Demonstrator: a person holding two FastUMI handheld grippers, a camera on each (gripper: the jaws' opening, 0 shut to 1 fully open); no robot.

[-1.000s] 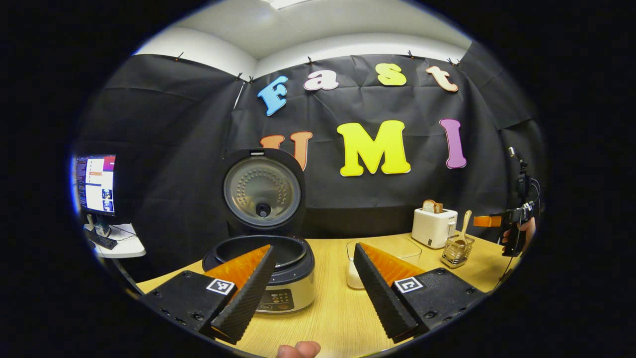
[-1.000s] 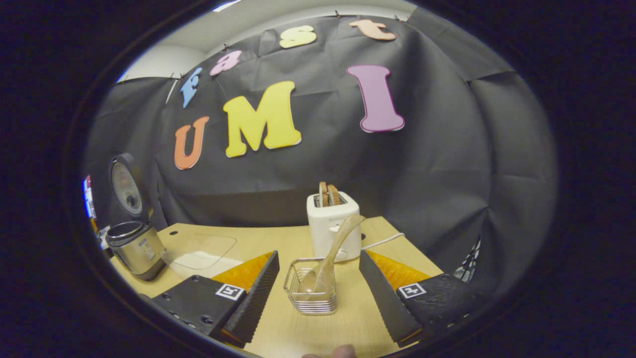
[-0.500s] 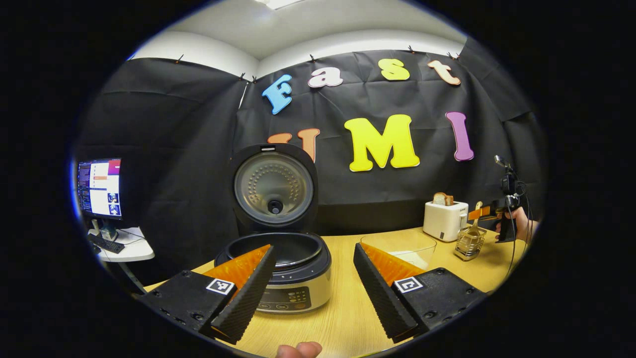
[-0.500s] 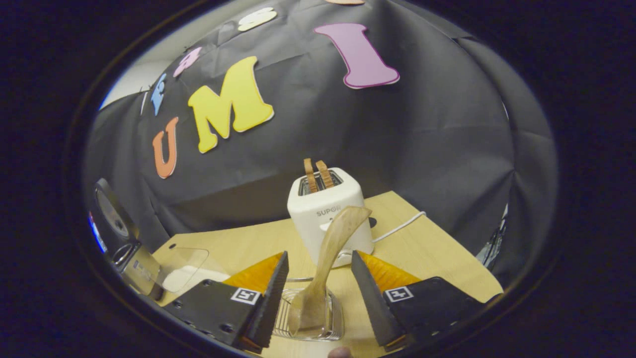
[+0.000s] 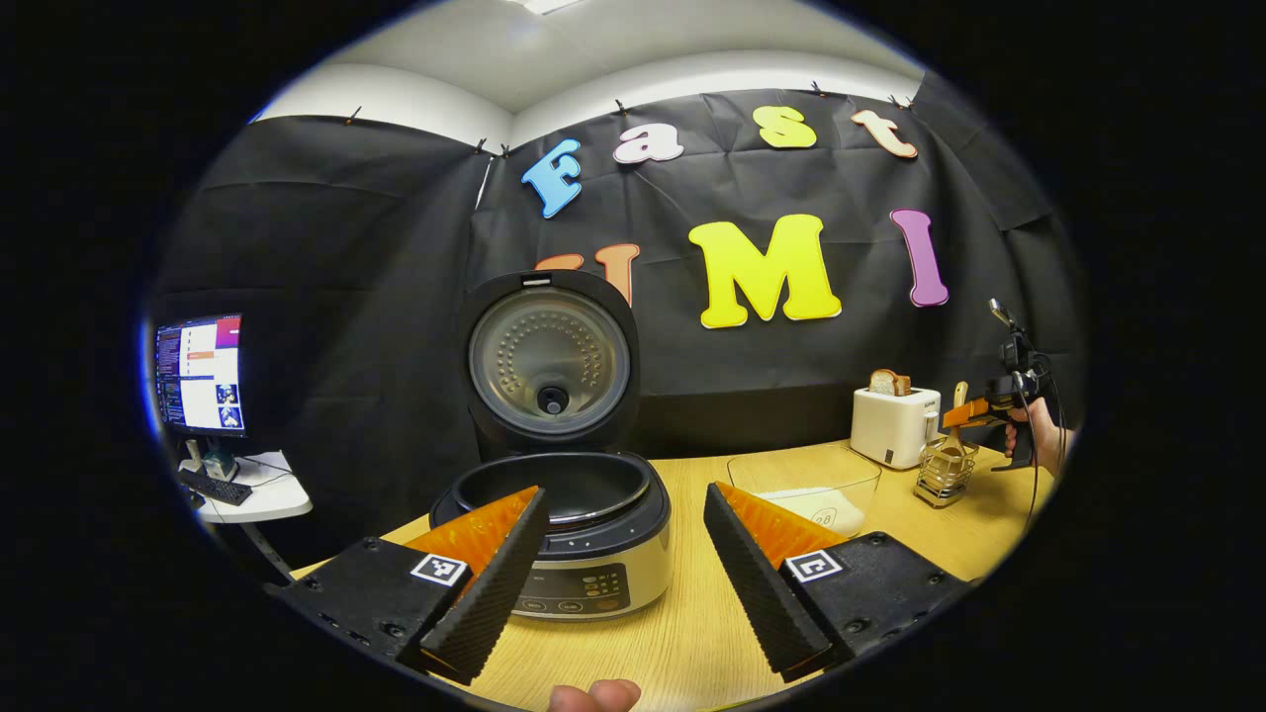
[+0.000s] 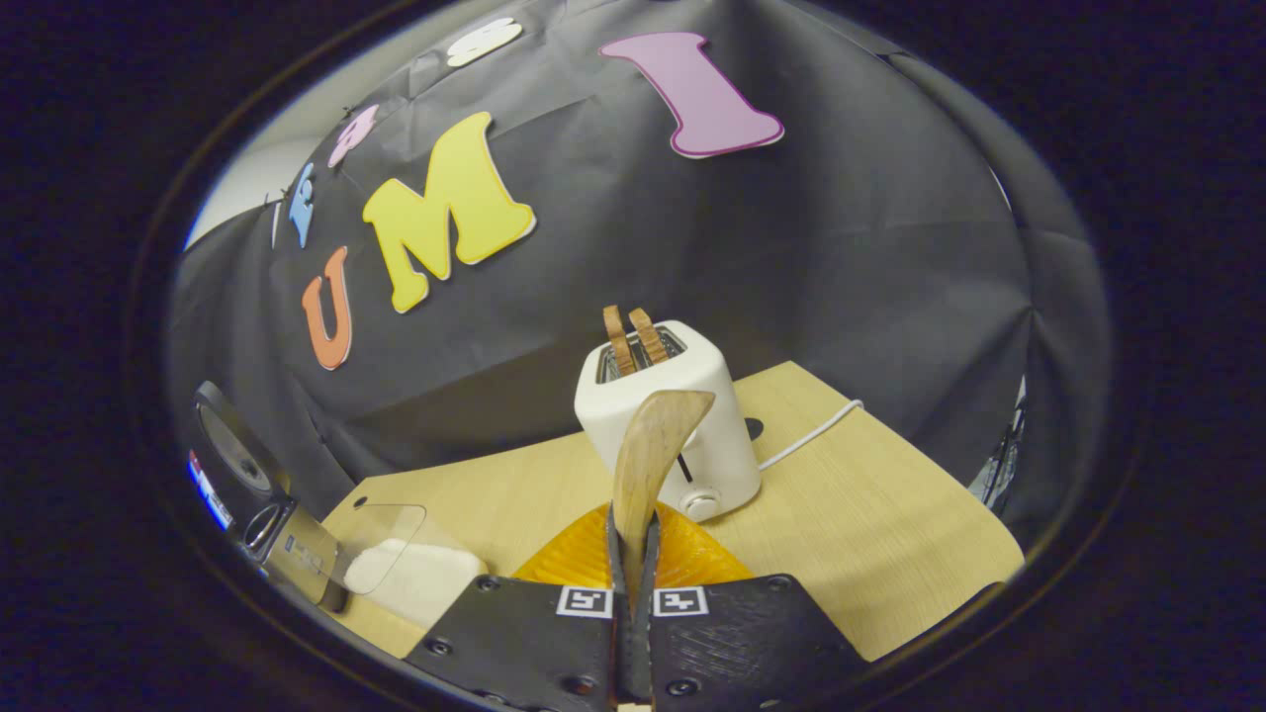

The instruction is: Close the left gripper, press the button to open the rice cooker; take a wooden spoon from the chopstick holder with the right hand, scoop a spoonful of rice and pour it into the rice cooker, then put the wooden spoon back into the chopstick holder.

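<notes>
Beside the toaster (image 6: 665,415), my right gripper (image 6: 633,554) pinches the wooden spoon (image 6: 648,445); left gripper (image 5: 618,564) spread. Next: lift it clear, carry to the rice (image 5: 806,502).

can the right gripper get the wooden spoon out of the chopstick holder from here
Probably yes: the right gripper is shut on the wooden spoon, whose handle rises free above the chopstick holder, with nothing overhead.

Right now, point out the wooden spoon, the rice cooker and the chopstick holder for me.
wooden spoon (image 6: 653,435), right gripper view, on the handle above the shut fingers.
rice cooker (image 5: 593,569), left gripper view, on the front wall of the body.
chopstick holder (image 5: 943,482), left gripper view, on its wire side.
</notes>
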